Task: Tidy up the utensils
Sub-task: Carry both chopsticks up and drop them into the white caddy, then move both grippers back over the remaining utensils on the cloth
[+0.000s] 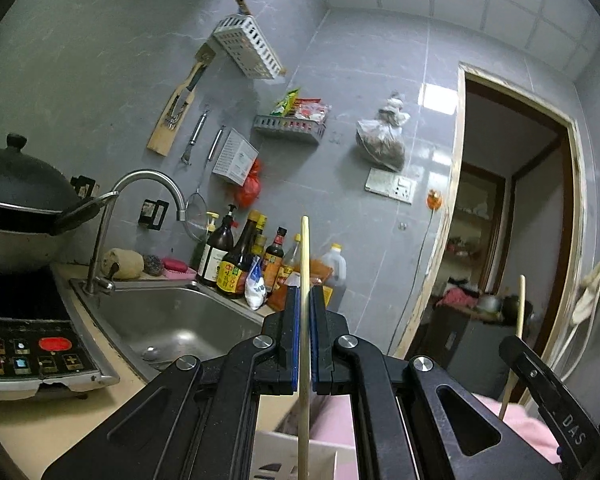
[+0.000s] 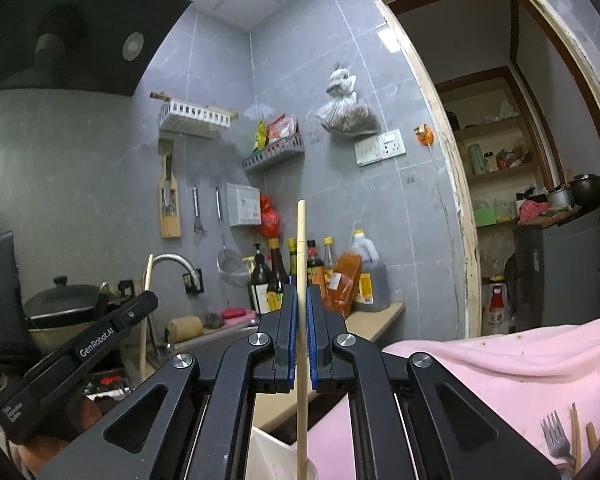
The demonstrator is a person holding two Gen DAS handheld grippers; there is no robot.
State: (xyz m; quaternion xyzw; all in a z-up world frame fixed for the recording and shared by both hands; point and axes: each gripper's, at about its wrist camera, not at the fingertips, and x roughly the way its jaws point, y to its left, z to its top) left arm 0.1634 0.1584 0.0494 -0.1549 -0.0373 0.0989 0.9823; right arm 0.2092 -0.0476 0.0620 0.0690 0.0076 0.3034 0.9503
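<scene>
The step in hand looks like carrying chopsticks to a holder: each gripper bears one wooden chopstick upright.

In the left wrist view, the left gripper (image 1: 305,292) sits at lower centre with its blue-padded jaws closed on a pale chopstick (image 1: 304,320), which runs from above the fingertips down past the bottom edge of the frame. Below it, at bottom centre, shows the rim of a white holder (image 1: 292,442), with pink cloth (image 1: 336,420) just to its right. At the right edge of the same view the right gripper (image 1: 518,344) appears from the side, a second chopstick (image 1: 520,312) standing in it.

The right wrist view gives the same picture from the other hand: the right gripper (image 2: 300,292) is clamped on its chopstick (image 2: 301,320), whose lower end reaches toward a white container (image 2: 268,452) at the bottom of the frame. Whether the tip is already inside it cannot be told. At the lower left, the left gripper (image 2: 148,300) holds its own stick (image 2: 146,300). At the lower right corner a fork (image 2: 556,436) and further wooden sticks lie on the pink cloth (image 2: 520,360), not yet sorted.

The next move likely calls for lowering each stick straight down into the holder, keeping it vertical so the tip clears the rim, and only then parting the jaws.
</scene>
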